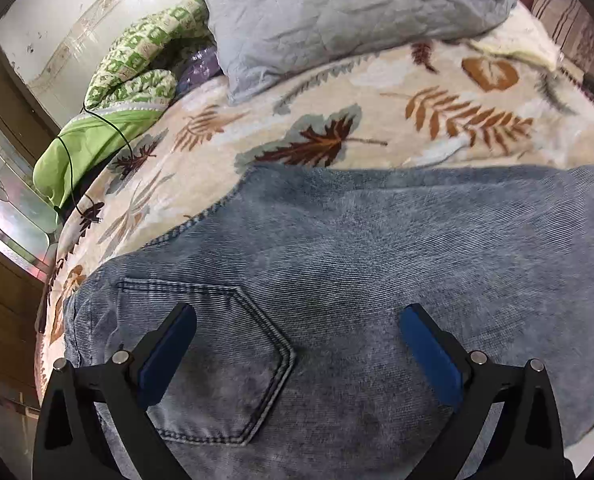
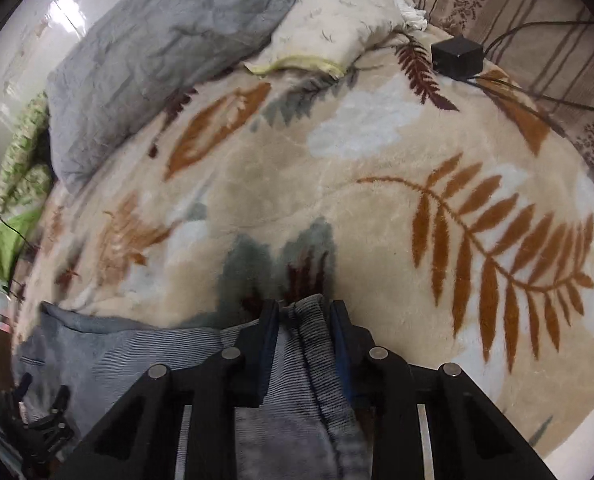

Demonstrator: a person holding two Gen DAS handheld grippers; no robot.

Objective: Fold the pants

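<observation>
- Two grippers work over a pair of blue jeans (image 1: 377,264) spread on a bed.
- Left gripper (image 1: 297,320): its blue-padded fingers (image 1: 169,356) stand wide apart above the denim, holding nothing. A back pocket (image 1: 217,360) lies between them, nearer the left finger.
- Right gripper (image 2: 304,310): its fingers are closed tight on a bunched fold of the jeans (image 2: 309,320), with cloth squeezed between the pads and poking out past the tips.
- From the right wrist view, the rest of the jeans runs off to the left along the lower edge, and the left gripper (image 2: 41,420) shows there in the corner, dark and partly cut off.
- The jeans lie flat on a cream blanket (image 1: 377,100) printed with brown and grey leaves, close to its near edge.
- A grey quilt (image 1: 337,12) is heaped at the far side of the bed, with a green patterned cover (image 1: 137,68) beside it on the left.
- A small black box (image 2: 457,58) with cables sits on the blanket at the far right, well apart from the jeans, near a striped pillow (image 2: 517,8).
</observation>
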